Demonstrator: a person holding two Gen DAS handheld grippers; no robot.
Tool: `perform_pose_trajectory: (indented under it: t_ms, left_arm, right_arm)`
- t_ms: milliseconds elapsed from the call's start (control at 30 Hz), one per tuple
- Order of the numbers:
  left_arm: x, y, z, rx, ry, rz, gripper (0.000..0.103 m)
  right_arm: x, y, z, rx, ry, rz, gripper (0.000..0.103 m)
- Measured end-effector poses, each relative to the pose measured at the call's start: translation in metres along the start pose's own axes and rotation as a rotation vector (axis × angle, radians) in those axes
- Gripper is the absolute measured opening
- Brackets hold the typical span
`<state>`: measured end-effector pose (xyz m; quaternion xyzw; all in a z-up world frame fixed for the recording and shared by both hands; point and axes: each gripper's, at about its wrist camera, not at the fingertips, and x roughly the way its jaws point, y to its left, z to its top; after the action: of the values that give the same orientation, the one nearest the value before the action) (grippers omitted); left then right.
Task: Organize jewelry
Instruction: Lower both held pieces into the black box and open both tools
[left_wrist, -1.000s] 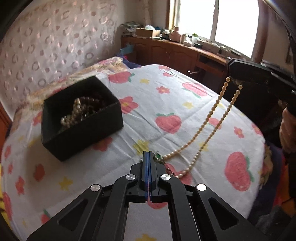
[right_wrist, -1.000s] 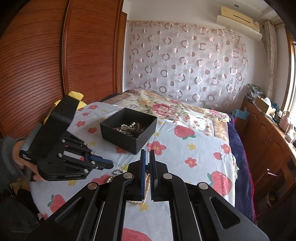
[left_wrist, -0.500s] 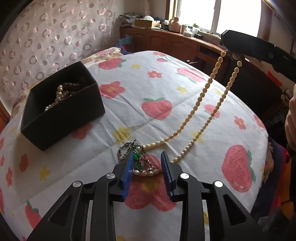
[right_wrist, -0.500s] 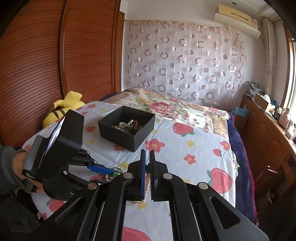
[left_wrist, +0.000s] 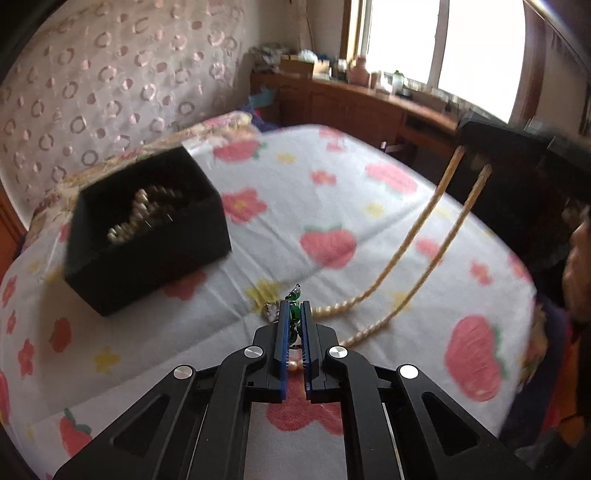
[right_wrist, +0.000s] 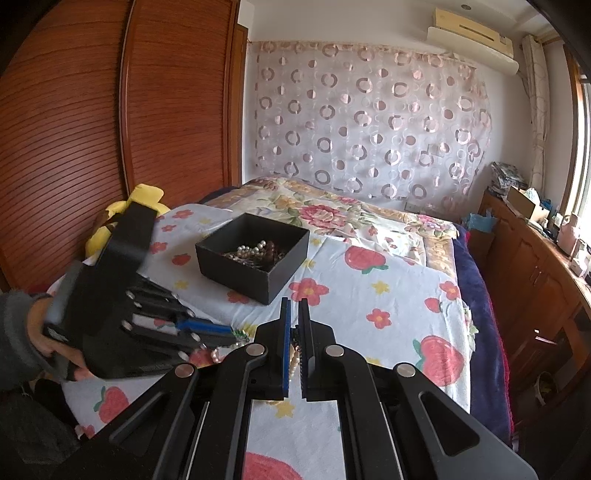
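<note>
Item: one long necklace of small cream oval beads (left_wrist: 417, 236), strung double, with a green-and-silver pendant cluster (left_wrist: 293, 314) at its lower end. Location: stretched in the air above a bed covered with a white sheet printed in pink strawberries and flowers (left_wrist: 332, 206), its two strands running taut from one tool to the other. Left gripper (left_wrist: 294, 321), black with blue-edged pads: clenched on the pendant end, jaws nearly together with the green piece and a bead showing between them. Right gripper (right_wrist: 293, 325), same make: jaws drawn close on the bead strand, which shows between its pads in the right wrist view and hangs from its tip in the left wrist view. Destination, by judgement: the open black square cardboard box (right_wrist: 255, 254) lying further up the bed, already holding a tangle of pearl and dark bead strings (right_wrist: 255, 253); the necklace is not yet over it. Handling notes, by judgement: light, wholly limp, smooth-beaded and inclined to slide through a loose pinch; the thread may snap if the two tools pull apart; the pendant cluster looks apt to snag. Best taken at the two ends, as now, brought together over the box and lowered so that the slack coils inside.
</note>
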<state>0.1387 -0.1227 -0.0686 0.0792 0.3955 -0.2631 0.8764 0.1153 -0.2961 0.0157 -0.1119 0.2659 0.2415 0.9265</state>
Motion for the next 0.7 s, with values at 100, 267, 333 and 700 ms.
perform_pose_trajectory:
  t_ms: [100, 267, 333, 700]
  left_arm:
    - [-0.024, 0.008, 0.011, -0.021, -0.063, 0.005, 0.005]
    - [-0.06, 0.03, 0.034, -0.049, -0.147, 0.051, 0.005]
    - [-0.067, 0.045, 0.046, -0.058, -0.168, 0.075, 0.005]
    - [-0.041, 0.108, 0.07, -0.122, -0.148, 0.156, 0.005]
  right_arm:
    - [-0.004, 0.003, 0.008, -0.007, -0.026, 0.003, 0.005]
    - [-0.015, 0.017, 0.04, -0.051, -0.091, 0.011, 0.005]
    - [-0.018, 0.023, 0.056, -0.071, -0.117, 0.012, 0.005]
    - [-0.023, 0.04, 0.149, -0.118, -0.252, -0.009, 0.005]
